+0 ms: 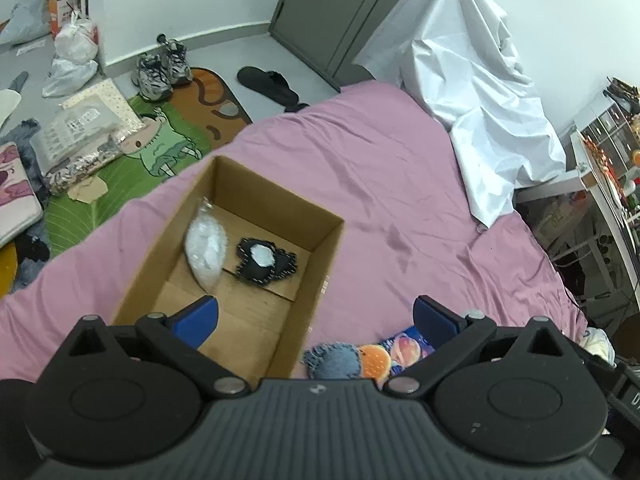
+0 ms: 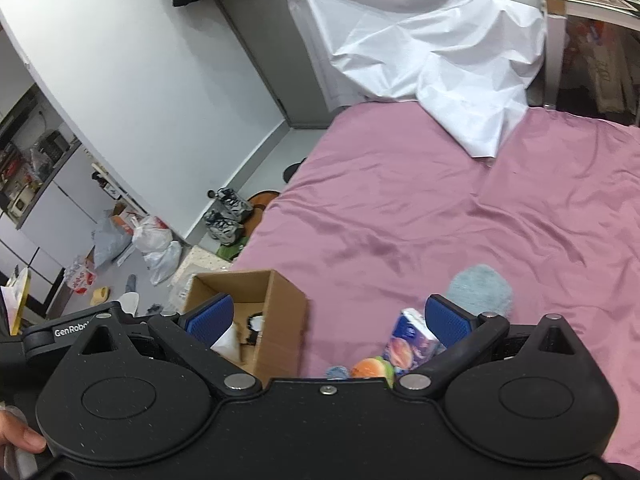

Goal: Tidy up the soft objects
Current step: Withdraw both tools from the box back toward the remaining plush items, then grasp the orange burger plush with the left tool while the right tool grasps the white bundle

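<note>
- Cardboard box [image 1: 240, 256] sits open on the pink bedsheet [image 1: 392, 184], close to the bed's left edge, above the floor mat.
- Inside the box, a clear bag of white filling [image 1: 205, 246] leans along the left wall, and a black stitched fabric piece with a white patch [image 1: 266, 262] lies on the bottom beside it, toward the far right corner.
- Just outside the box's right wall, at the bed's near edge, lie a frayed denim patch [image 1: 334, 362], a burger-shaped soft toy [image 1: 374, 360] touching it, and a purple printed packet [image 2: 412, 338] beside the toy.
- A fluffy pale-blue soft piece [image 2: 480, 290] rests on the sheet just beyond the packet, farther from the box.
- The left gripper [image 1: 316, 314] hangs above the box's near end with its blue pads spread wide and nothing between them.
- The right gripper [image 2: 328, 316] hovers over the small pile beside the box, jaws likewise spread wide and holding nothing; its right pad [image 2: 448, 320] sits next to the packet in the right wrist view.
- A crumpled white sheet [image 1: 480, 80] drapes over the bed's far corner.
</note>
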Motion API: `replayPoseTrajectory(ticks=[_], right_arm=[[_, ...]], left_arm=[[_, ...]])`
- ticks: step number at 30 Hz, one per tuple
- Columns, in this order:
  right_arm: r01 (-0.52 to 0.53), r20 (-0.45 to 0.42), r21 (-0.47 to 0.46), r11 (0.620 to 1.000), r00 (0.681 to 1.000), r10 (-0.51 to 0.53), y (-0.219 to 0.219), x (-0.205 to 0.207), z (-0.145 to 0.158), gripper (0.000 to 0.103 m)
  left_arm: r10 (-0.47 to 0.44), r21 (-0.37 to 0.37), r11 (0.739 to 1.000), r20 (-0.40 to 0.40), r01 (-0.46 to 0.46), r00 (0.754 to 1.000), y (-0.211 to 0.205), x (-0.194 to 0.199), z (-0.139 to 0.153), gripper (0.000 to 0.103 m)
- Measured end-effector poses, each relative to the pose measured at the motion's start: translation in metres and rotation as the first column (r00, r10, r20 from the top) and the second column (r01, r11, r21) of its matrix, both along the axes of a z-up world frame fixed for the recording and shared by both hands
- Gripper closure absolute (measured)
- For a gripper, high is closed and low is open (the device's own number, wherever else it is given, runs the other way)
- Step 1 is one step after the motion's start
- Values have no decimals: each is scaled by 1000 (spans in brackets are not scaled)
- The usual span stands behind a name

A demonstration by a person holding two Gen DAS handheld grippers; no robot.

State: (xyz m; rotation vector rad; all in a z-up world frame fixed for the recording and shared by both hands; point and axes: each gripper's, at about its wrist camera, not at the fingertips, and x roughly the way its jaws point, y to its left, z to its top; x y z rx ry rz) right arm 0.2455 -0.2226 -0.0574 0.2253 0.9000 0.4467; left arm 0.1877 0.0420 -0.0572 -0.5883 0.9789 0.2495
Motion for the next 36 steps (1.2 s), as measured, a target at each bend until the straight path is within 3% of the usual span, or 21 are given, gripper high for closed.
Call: replayPoseTrajectory(ticks=[31, 36], right_arm=[[80, -183, -21, 997, 980, -82, -85, 21, -67, 1], [66, -231, -29, 997, 970, -71, -86, 25, -83, 9]], left_arm=[[-133, 82, 985, -187, 151, 973, -96, 48, -46, 0], [-133, 86, 984, -207, 153, 969, -105, 53, -57, 3]])
